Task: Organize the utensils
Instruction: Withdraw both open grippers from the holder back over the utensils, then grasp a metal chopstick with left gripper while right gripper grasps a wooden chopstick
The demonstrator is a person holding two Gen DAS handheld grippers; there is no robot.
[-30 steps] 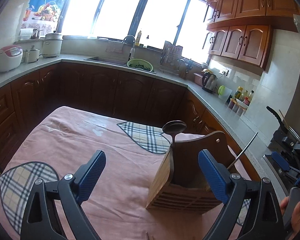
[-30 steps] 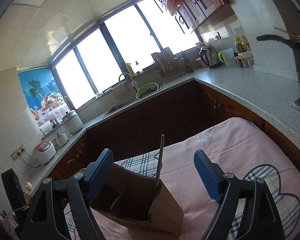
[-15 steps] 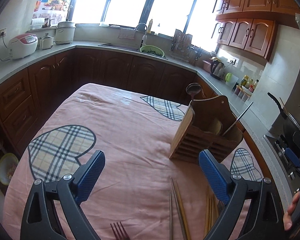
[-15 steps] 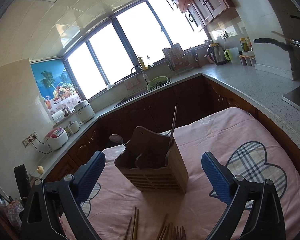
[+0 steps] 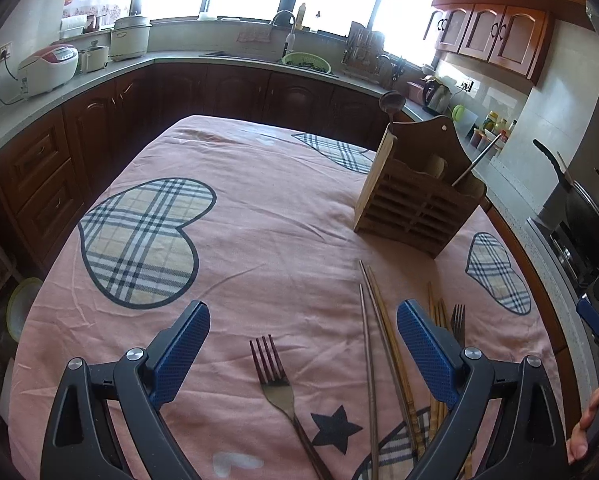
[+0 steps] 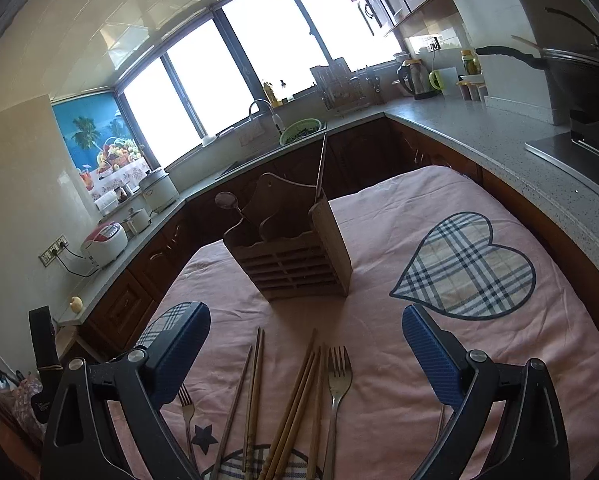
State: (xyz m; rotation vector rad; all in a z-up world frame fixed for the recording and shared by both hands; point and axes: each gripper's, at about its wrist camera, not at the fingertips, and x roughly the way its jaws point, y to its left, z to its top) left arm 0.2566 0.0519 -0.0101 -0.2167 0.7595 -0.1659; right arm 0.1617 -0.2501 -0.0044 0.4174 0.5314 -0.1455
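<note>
A wooden utensil holder [image 5: 415,204] stands on the pink tablecloth at the far right, with a spoon [image 5: 391,104] and a metal rod [image 5: 473,162] standing in it; it also shows in the right wrist view [image 6: 295,252]. Near me lie a fork [image 5: 275,376], a second fork [image 6: 337,380] and several chopsticks [image 6: 295,396], also seen in the left wrist view [image 5: 383,340]. My left gripper [image 5: 303,348] is open and empty above the first fork. My right gripper [image 6: 305,354] is open and empty above the chopsticks and second fork.
The table [image 5: 239,232] has a pink cloth with plaid hearts. Dark cabinets and a grey counter [image 5: 111,72] ring it, with a rice cooker [image 5: 47,70], sink bowl [image 5: 305,62], kettle [image 6: 413,76] and a wok [image 5: 589,220] at the right.
Both grippers have pulled back from the holder toward the near table edge and tilted down. The forks and chopsticks have come into view between the fingers. Both stay open.
</note>
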